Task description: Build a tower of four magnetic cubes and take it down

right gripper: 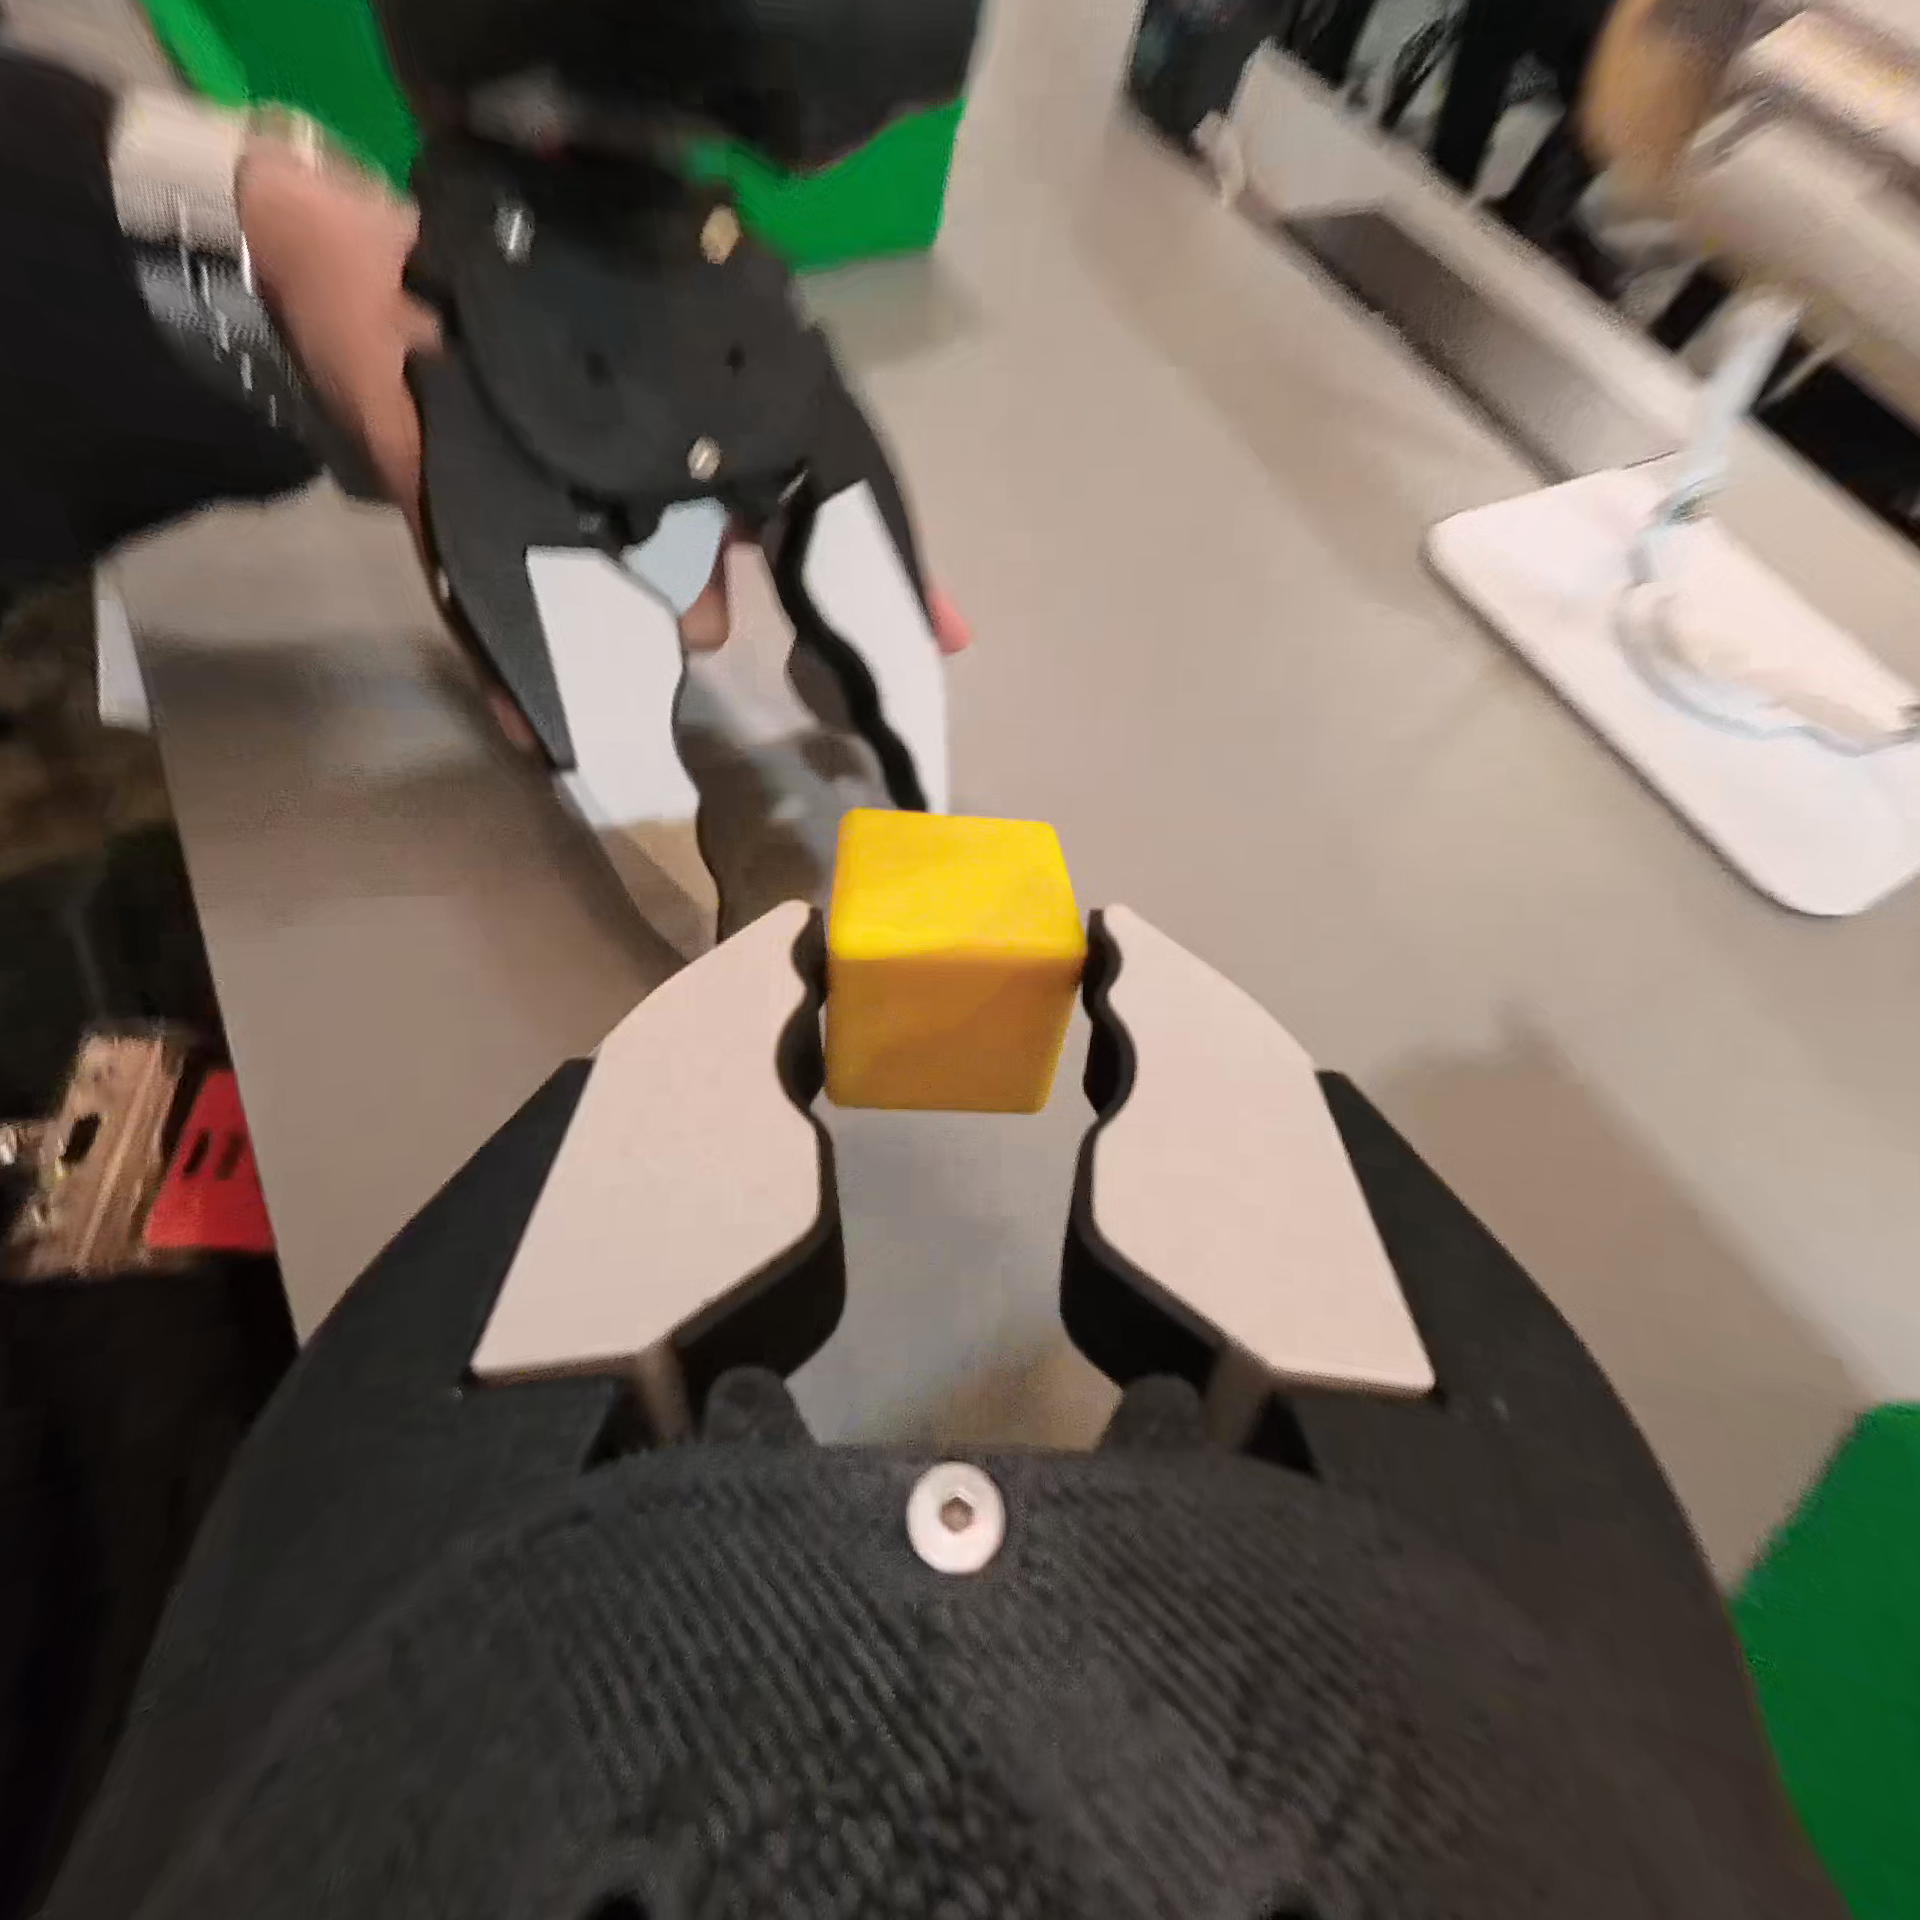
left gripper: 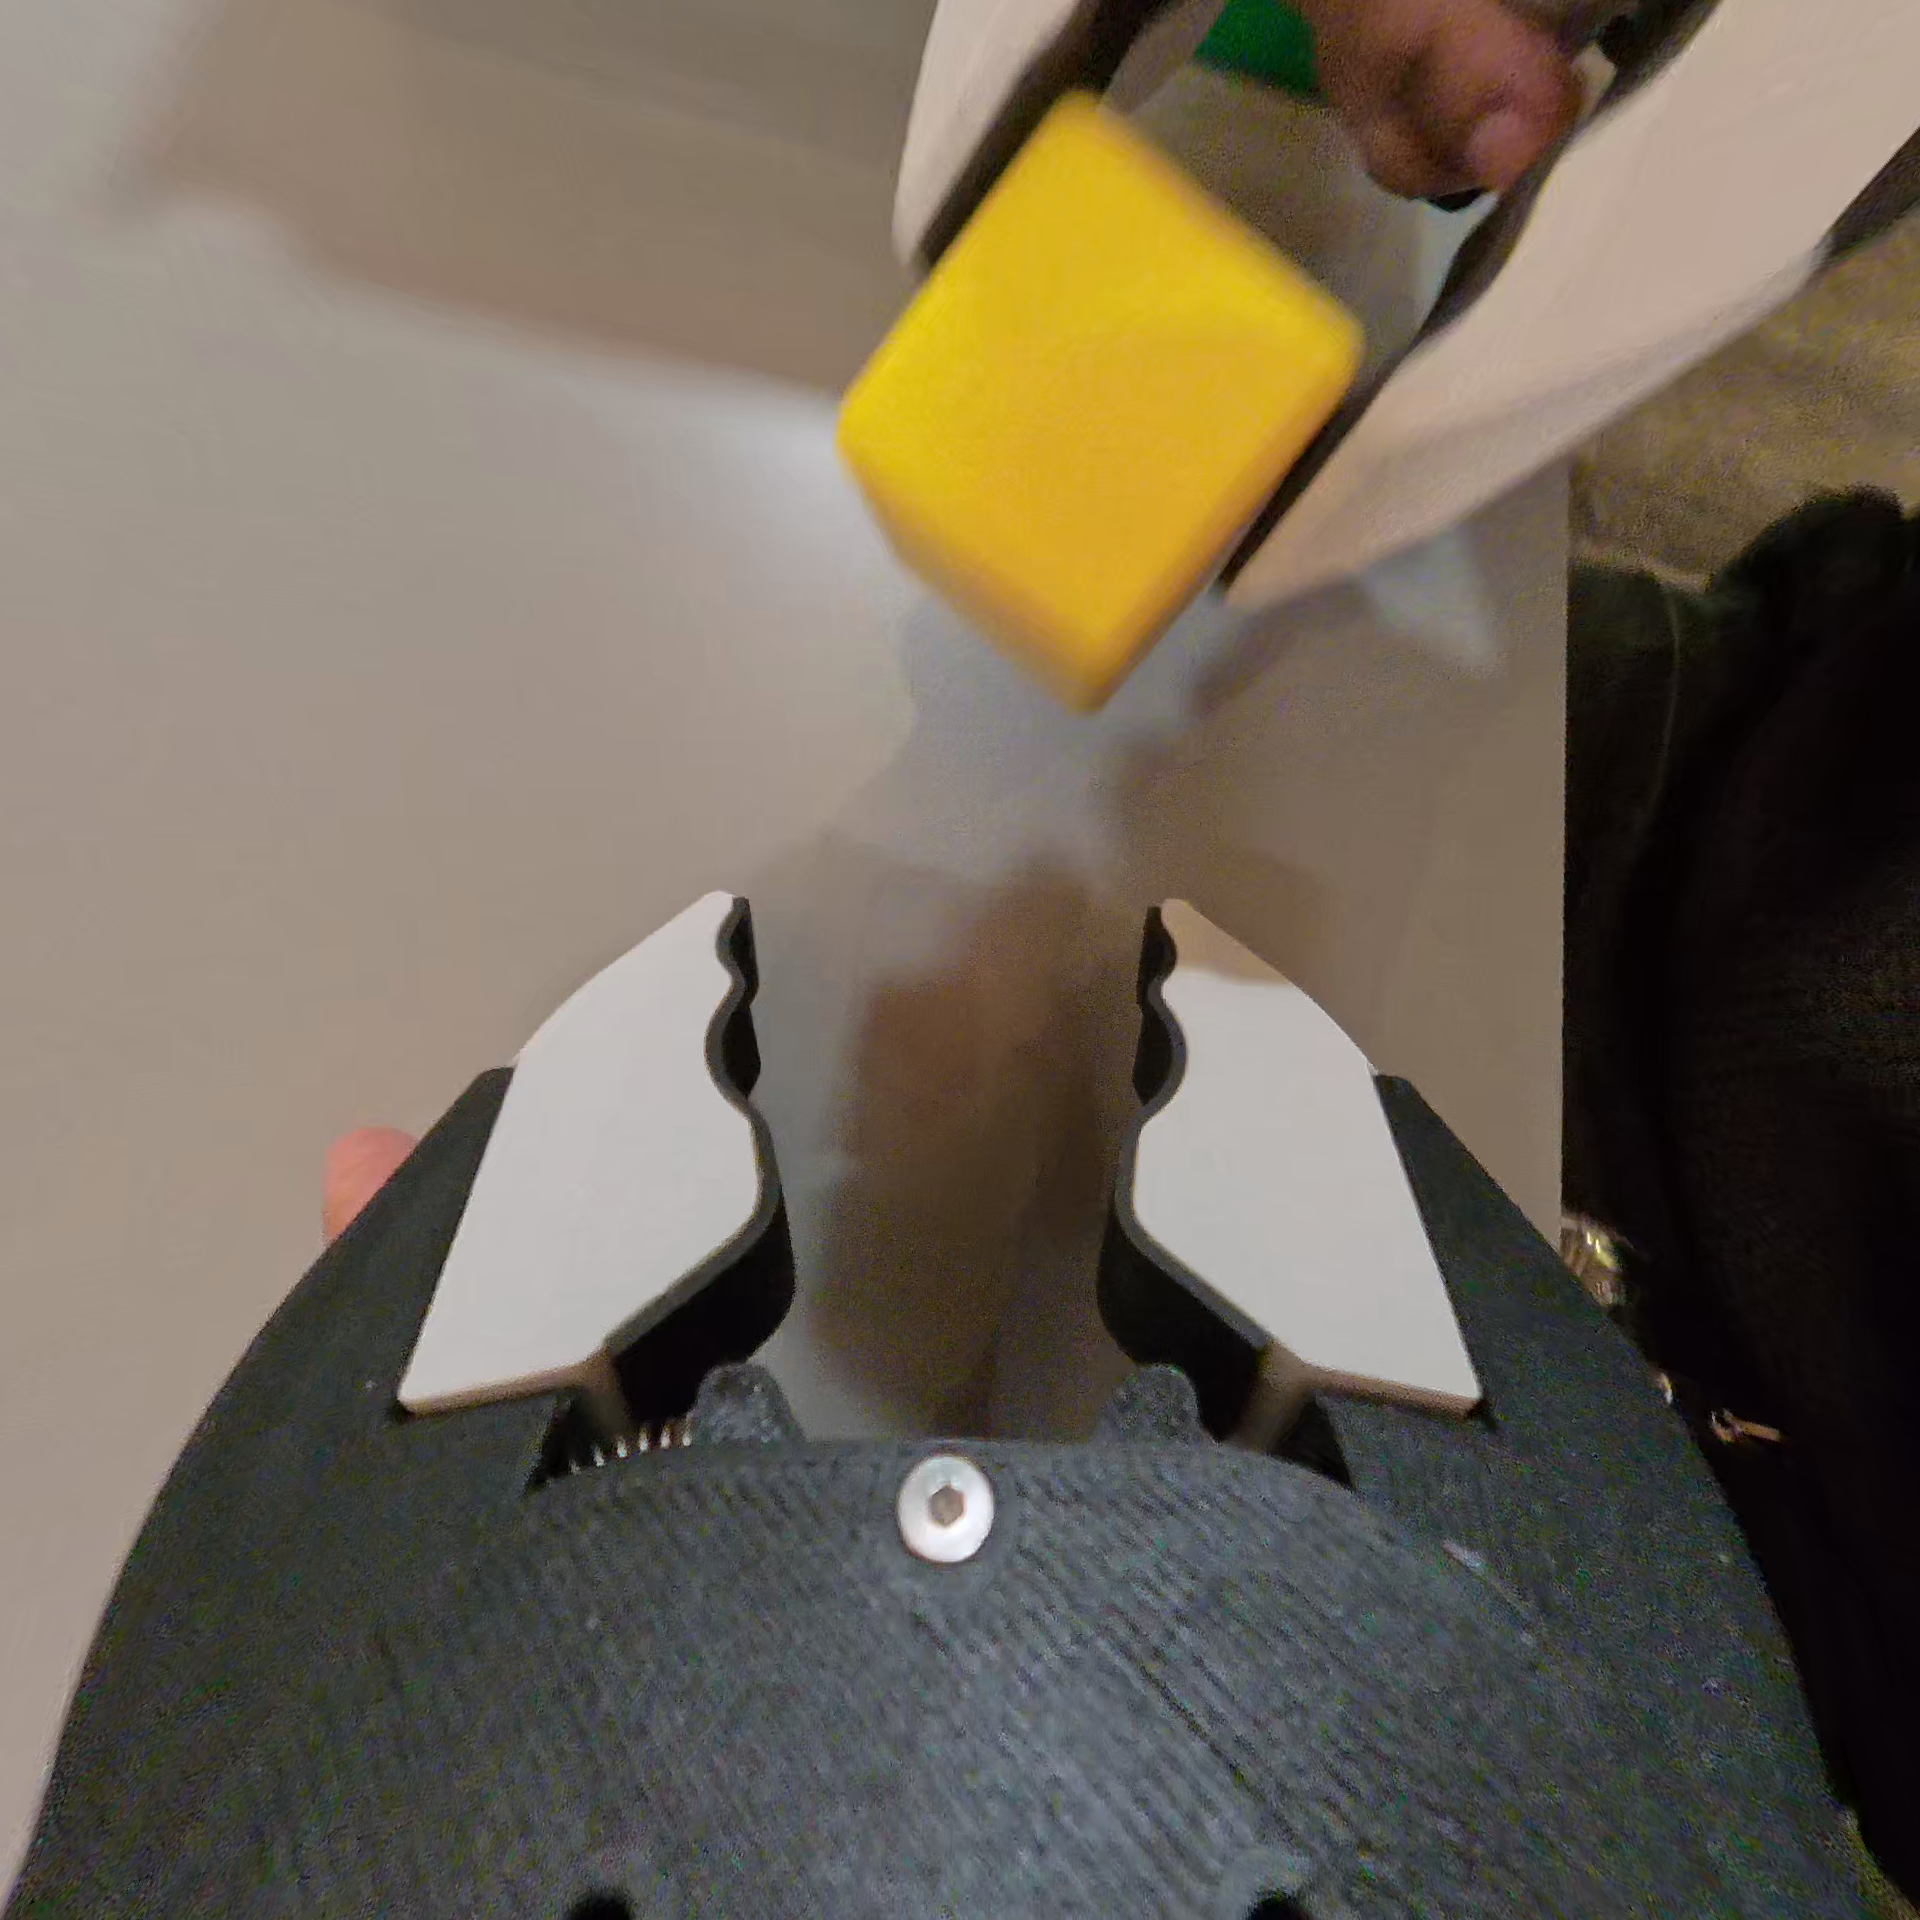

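No brand, label or legible writing shows on any item. Your right gripper (right gripper: 954, 966) clamps the glossy yellow plastic cube (right gripper: 951, 982) between its fingertips, clear of the table; the cube has rounded edges and plain, unmarked faces. Your left gripper (left gripper: 948, 935) is spread apart and holds nothing, with the cube just beyond its tips. Below lies a matte grey tabletop (right gripper: 1299, 675) carrying a flat white rectangular board (right gripper: 1538, 665) at the far right. Green panels (right gripper: 862, 197) stand behind; the background is blurred.
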Demonstrator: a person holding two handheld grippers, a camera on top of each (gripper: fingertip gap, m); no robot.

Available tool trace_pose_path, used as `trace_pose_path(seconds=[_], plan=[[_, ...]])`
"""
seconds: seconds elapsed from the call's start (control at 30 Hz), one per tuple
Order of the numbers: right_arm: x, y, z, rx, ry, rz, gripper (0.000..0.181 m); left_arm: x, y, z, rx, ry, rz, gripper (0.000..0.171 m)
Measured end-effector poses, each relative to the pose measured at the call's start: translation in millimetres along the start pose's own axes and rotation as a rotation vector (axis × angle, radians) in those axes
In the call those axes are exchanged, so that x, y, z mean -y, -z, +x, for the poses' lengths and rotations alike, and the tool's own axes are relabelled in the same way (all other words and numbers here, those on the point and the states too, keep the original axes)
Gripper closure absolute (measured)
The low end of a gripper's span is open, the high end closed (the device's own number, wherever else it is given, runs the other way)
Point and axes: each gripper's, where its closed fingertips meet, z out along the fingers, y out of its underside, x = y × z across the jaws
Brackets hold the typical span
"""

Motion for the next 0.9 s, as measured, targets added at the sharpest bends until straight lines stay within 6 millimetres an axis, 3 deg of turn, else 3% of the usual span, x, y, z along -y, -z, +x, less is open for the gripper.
trace_pose_path(seconds=[0.1,0.2,0.3,0.33,0.4,0.6,0.73,0.9], plan=[[29,43,44,-0.127,-0.043,0.075,0.133,18,16,-19,0.07,0.076,0.133,0.103],[28,106,107,-0.359,-0.03,0.031,0.133,25,26,-42,0.172,0.137,0.224,0.104],[-13,179,172,-0.636,-0.061,-0.132,0.133,24,31,-60,0.276,0.164,0.238,0.104],[-36,199,188,-0.699,-0.098,-0.207,0.133,23,32,-65,0.308,0.169,0.24,0.104],[-86,221,204,-0.732,-0.212,-0.331,0.133,23,32,-71,0.349,0.175,0.244,0.105],[-192,214,200,-0.682,-0.458,-0.542,0.133,27,27,-73,0.38,0.169,0.245,0.108],[-212,208,195,-0.659,-0.517,-0.599,0.132,25,22,-73,0.381,0.155,0.225,0.109],[-211,212,204,-0.75,-0.441,-0.601,0.132,23,21,-74,0.381,0.159,0.223,0.109]])
